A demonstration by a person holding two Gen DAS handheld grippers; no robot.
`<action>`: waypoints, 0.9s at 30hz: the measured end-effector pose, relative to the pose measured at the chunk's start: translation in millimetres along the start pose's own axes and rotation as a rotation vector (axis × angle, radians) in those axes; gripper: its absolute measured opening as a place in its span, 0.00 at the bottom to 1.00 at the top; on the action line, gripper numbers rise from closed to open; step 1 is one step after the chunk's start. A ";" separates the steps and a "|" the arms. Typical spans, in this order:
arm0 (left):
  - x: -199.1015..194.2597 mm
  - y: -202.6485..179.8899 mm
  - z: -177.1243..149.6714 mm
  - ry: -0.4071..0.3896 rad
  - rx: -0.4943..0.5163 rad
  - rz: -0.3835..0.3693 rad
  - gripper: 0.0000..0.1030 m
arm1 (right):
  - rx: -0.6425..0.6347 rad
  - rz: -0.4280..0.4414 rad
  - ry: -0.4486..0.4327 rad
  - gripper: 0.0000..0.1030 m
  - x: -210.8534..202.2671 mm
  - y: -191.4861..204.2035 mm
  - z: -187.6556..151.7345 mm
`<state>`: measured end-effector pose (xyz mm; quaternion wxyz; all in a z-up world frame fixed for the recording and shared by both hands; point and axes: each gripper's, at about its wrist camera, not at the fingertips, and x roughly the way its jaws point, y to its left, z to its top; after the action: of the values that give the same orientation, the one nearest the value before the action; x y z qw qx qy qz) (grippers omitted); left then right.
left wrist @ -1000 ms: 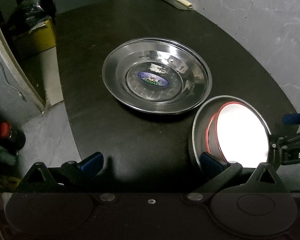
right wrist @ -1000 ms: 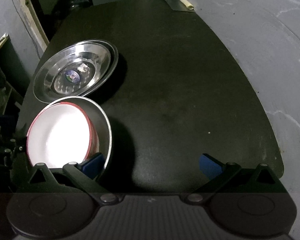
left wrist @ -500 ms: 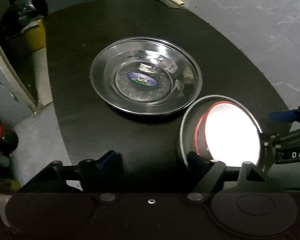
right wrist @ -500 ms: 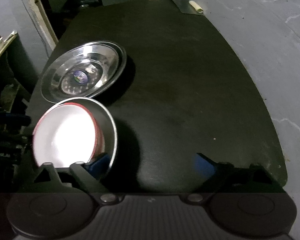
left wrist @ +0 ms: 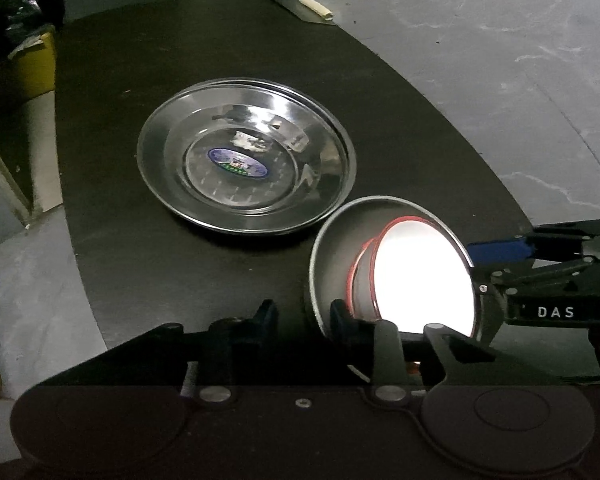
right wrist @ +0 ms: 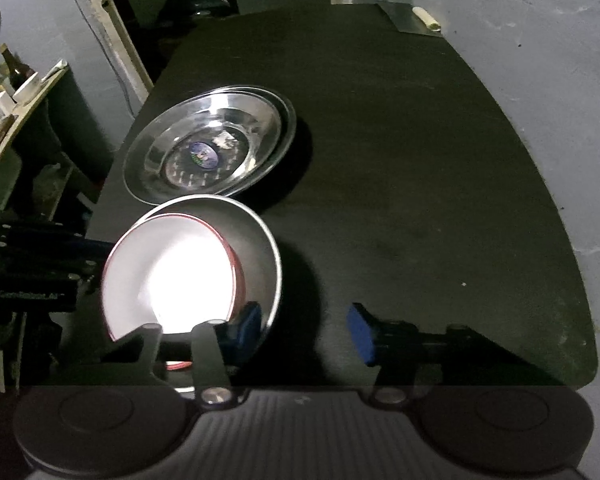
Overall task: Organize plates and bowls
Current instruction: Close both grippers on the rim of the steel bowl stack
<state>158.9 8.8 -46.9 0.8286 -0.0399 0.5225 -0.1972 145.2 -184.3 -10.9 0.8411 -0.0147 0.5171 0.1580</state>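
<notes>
Both tongs, left tongs (left wrist: 303, 314) and right tongs (right wrist: 306, 330), are closing astride the steel bowl's (left wrist: 332, 240) rim without pinching it yet; uneven closure could tip the red-rimmed white bowl (left wrist: 420, 280) nested inside.

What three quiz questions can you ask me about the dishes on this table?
1. True or false: the steel plates sit right side up on the black table.
2. What is inside the steel bowl? A: a spoon. B: a white bowl with a red rim. C: nothing.
3. In a few words: which is closer to the near edge of the table, the steel plates or the steel bowl?

Key: 1 true. 2 B. 3 the steel bowl.
</notes>
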 end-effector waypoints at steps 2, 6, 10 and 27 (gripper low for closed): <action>0.2 -0.2 0.7 0.000 0.007 -0.013 0.22 | 0.001 0.025 0.002 0.34 0.1 0.4 0.5; 1.1 -2.8 1.1 0.001 0.019 -0.029 0.16 | -0.007 0.072 0.006 0.18 1.9 2.3 2.5; 1.5 -1.7 1.2 0.002 0.016 -0.034 0.16 | -0.016 0.083 0.010 0.15 3.1 4.6 4.4; 7.9 0.6 4.2 0.029 -0.015 -0.041 0.15 | 0.024 0.120 0.020 0.15 3.9 -2.6 6.0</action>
<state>165.7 5.8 -51.9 0.8164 -0.0542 0.5349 -0.2108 152.7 -184.6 -11.9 0.8251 0.0250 0.5271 0.2019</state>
